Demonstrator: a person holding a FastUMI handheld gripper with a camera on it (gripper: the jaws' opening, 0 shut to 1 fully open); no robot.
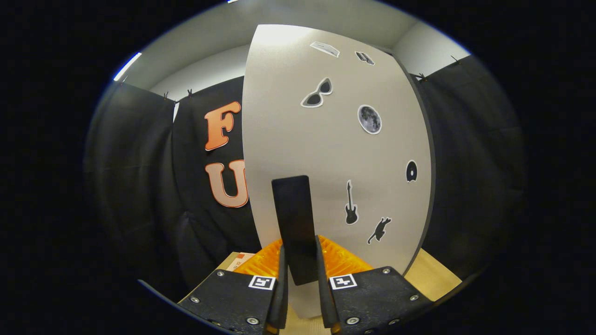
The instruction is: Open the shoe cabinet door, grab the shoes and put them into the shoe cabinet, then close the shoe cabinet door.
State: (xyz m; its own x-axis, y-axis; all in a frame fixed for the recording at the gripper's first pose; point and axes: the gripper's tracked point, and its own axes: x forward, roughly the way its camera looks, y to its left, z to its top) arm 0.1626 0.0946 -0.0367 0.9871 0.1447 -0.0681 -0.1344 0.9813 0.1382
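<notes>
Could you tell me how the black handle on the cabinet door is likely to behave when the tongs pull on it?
The black handle looks like a flat, rigid bar, so it probably won't flex. Its smooth surface may be a bit slippery, though the tongs sit closed on both its sides. The pale door is a broad thin panel, so it will likely swing easily rather than resist.

Gripper (301,279) fingers clamp both sides of black door handle (293,223), handle upright between them. Grey cabinet door (298,139) just beyond, stickers (369,119) across right half: sunglasses, moon, guitar, cat. Wooden tabletop (433,274) near right.
</notes>
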